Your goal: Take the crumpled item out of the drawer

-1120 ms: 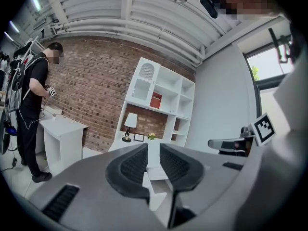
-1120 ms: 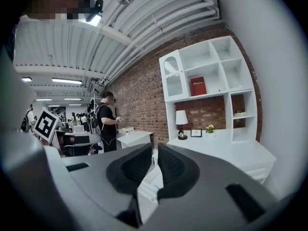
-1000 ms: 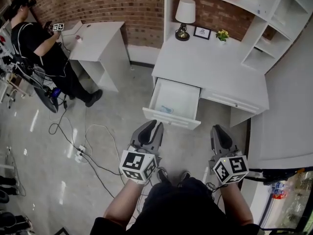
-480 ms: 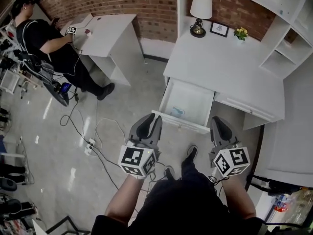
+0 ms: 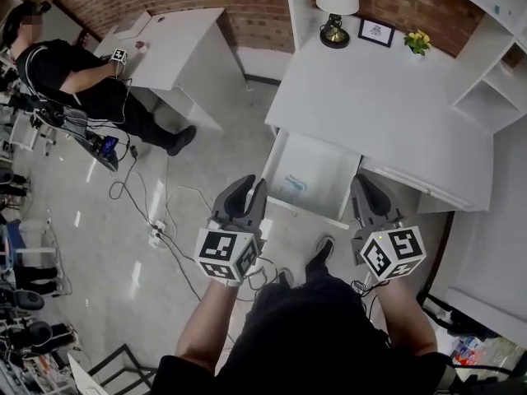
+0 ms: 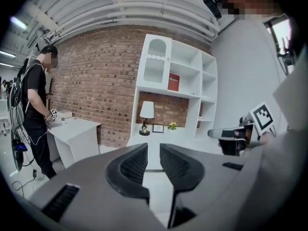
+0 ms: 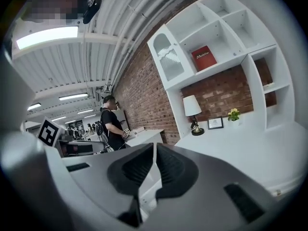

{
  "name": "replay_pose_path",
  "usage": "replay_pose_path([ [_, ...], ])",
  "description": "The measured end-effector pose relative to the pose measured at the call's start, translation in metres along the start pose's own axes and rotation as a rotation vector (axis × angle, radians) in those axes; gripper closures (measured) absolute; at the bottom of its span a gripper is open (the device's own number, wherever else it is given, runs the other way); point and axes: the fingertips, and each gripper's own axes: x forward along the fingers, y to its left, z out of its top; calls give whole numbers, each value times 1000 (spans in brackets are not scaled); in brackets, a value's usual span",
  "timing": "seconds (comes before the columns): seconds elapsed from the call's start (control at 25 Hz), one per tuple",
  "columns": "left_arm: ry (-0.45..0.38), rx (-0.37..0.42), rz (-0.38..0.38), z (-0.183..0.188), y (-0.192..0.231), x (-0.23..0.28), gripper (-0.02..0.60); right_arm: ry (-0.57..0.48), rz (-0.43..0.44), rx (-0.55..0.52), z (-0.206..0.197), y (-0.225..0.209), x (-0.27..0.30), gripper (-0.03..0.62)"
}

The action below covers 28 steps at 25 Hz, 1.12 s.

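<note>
The crumpled item [image 5: 293, 189], a small pale blue-white wad, lies near the front of the open white drawer [image 5: 277, 156], which sticks out of the white desk [image 5: 370, 97]. My left gripper [image 5: 254, 186] hovers at the drawer's front left corner; its jaws stand a narrow gap apart with nothing between them [image 6: 154, 150]. Over the drawer's front right corner hangs my right gripper [image 5: 360, 184], its jaws closed together and empty [image 7: 154, 150]. Neither gripper touches the wad. The gripper views do not show the drawer's inside.
On the desk's back stand a lamp [image 5: 336, 6], a picture frame [image 5: 376, 30] and yellow flowers [image 5: 418, 41]. White shelves [image 5: 494, 72] rise at the right. A person [image 5: 74, 72] stands at a second white desk [image 5: 177, 48] far left. Cables [image 5: 156, 229] trail across the floor.
I have come closer to the desk. Both grippers now reach the drawer's front edge, where before they hung short of it. Their jaws have not changed.
</note>
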Motion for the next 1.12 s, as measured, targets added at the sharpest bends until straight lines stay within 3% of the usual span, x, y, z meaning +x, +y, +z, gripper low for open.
replay_pose_path([
  [0.28,190,69,-83,-52,-1,41,509,34,-27,38,-14,-24,0,577],
  [0.56,319,127,-168,-99,21,99,509,76,-130,64,-25,-50,13,579],
  [0.84,547,284,-357,-185,31,167,509,116,-287,116,-43,-74,16,579],
  [1.12,793,392,-524,-274,47,194,508,159,-407,175,-65,-80,19,579],
])
